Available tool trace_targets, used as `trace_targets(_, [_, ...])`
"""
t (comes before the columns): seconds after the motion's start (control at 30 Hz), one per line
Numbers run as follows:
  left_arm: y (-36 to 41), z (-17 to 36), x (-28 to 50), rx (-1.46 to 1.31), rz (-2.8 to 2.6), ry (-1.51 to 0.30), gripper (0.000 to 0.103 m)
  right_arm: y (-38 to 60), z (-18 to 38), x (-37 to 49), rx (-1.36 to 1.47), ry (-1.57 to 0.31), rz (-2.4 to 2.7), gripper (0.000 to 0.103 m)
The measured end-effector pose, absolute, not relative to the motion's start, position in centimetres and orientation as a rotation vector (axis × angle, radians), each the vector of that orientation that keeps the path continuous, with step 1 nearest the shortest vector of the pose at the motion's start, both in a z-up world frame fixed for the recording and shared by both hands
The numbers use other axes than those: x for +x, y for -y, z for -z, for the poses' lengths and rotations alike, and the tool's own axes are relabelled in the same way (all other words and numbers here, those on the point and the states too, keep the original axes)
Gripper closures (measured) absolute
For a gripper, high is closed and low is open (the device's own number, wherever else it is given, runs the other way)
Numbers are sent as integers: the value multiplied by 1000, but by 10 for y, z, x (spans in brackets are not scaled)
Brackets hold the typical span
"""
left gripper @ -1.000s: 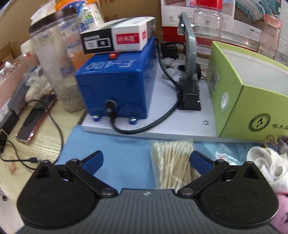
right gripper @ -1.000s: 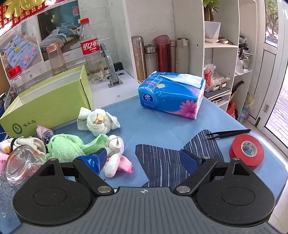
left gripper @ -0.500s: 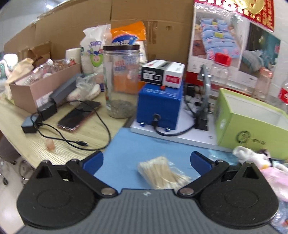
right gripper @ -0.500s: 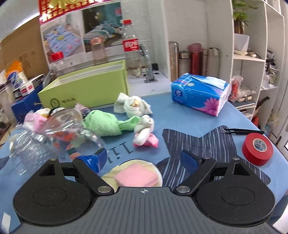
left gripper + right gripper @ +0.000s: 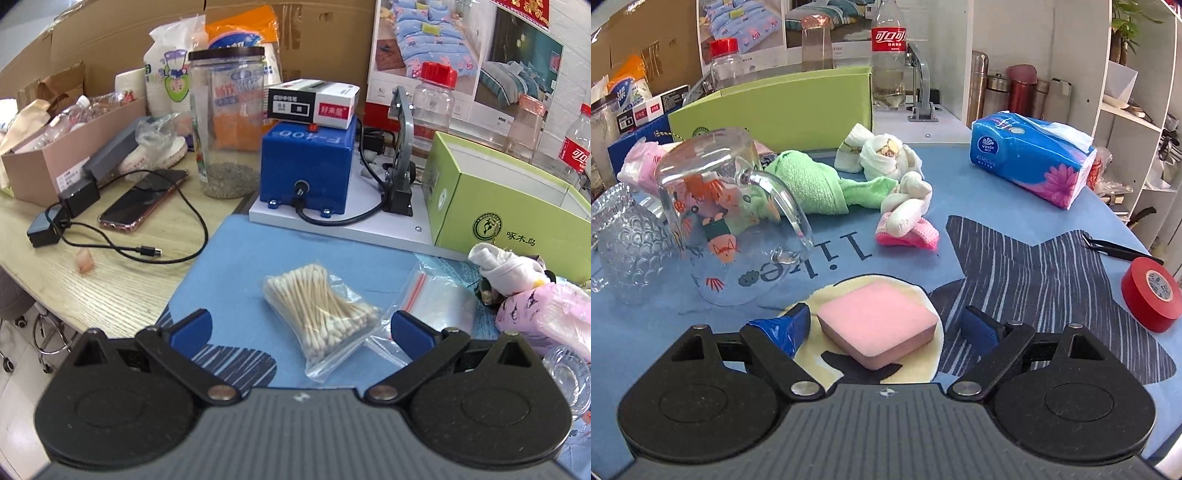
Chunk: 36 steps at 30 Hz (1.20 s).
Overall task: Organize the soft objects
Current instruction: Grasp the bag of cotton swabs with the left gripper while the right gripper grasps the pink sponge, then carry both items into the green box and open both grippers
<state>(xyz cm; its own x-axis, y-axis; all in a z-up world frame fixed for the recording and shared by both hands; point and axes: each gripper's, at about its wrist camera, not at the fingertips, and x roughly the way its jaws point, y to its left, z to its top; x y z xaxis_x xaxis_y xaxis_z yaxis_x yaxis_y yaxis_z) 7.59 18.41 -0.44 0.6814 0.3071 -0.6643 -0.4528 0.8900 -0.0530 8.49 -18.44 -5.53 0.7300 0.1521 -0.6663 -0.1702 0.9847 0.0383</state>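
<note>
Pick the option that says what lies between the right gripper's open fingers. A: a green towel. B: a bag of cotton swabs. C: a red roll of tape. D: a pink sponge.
D: in the right wrist view the pink sponge lies on the blue mat between the open fingers of the right gripper, not clamped.

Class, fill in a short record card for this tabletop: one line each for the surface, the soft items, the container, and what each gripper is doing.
surface: blue tablecloth
soft items: pink sponge, green towel, knotted white sock
container: green box, open
left gripper: open, empty, over bag of cotton swabs
right gripper: open, fingers either side of pink sponge, not gripping
</note>
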Motion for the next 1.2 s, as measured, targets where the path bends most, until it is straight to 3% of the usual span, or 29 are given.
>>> trace_targets(0.2, [-191, 14, 90, -200, -399, -740, 1, 189, 66, 70, -30, -619, -200, 26])
trace_targets(0.53, [-224, 24, 129, -410, -461, -798, 1, 188, 65, 74, -30, -623, -185, 25])
trace_targets(0.9, [-214, 39, 139, -411, -526, -837, 1, 183, 64, 79, -36, -639, -167, 24])
trace_targets(0.97, [-213, 39, 138, -408, -516, -818, 6, 184, 64, 79, -39, -639, -184, 24])
trace_targets(1.0, [-212, 38, 136, -403, -512, -803, 18, 185, 64, 79, -43, -638, -198, 24])
trace_targets(1.03, [-211, 36, 133, -401, -497, -779, 49, 186, 64, 78, -44, -634, -208, 27])
trace_targets(1.07, [-214, 33, 130, -422, -491, -770, 56, 187, 64, 75, -43, -623, -223, 30])
trace_targets(1.1, [-218, 32, 126, -457, -475, -760, 60, 188, 63, 73, -41, -614, -233, 39])
trace_targets(1.13, [-223, 31, 122, -495, -438, -751, 65, 189, 62, 70, -39, -602, -237, 66])
trace_targets(1.2, [-231, 28, 115, -554, -394, -738, 66, 193, 58, 68, -2, -600, -251, 70])
